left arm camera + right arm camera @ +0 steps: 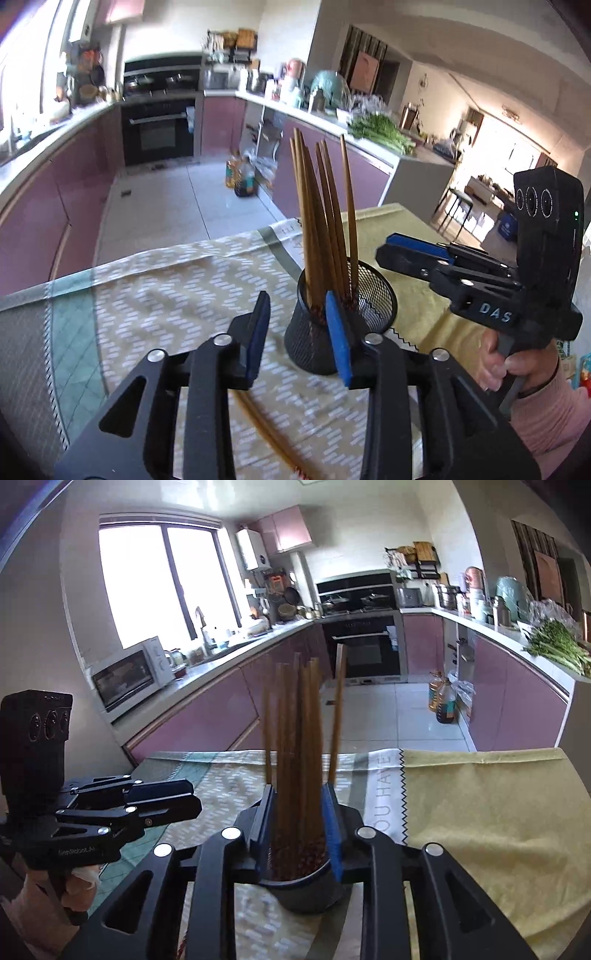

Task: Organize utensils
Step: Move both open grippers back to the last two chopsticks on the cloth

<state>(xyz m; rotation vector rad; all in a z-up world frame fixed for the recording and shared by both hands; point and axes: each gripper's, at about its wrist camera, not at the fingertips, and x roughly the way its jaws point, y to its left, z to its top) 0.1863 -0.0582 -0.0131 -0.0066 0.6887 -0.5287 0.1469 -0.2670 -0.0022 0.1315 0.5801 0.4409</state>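
A black mesh cup (373, 295) stands on the patterned tablecloth (166, 295) with several brown chopsticks (325, 206) upright in it. My left gripper (295, 299) is open just in front of the cup, with nothing between its blue pads. A loose pair of chopsticks (266, 432) lies on the cloth under it. My right gripper (386, 247) comes in from the right, its tips just short of the bundle. In the right wrist view the right gripper (297, 790) is open, framing the chopsticks (299, 720) above the cup (306, 897). The left gripper (192, 797) is at the left.
A yellow cloth (480, 812) covers the table's right part, and the far table edge lies just past the cup. Beyond it are a tiled floor, oil bottles (443, 701), purple cabinets and an oven (365, 646). A hand in a pink sleeve (546, 413) holds the right gripper.
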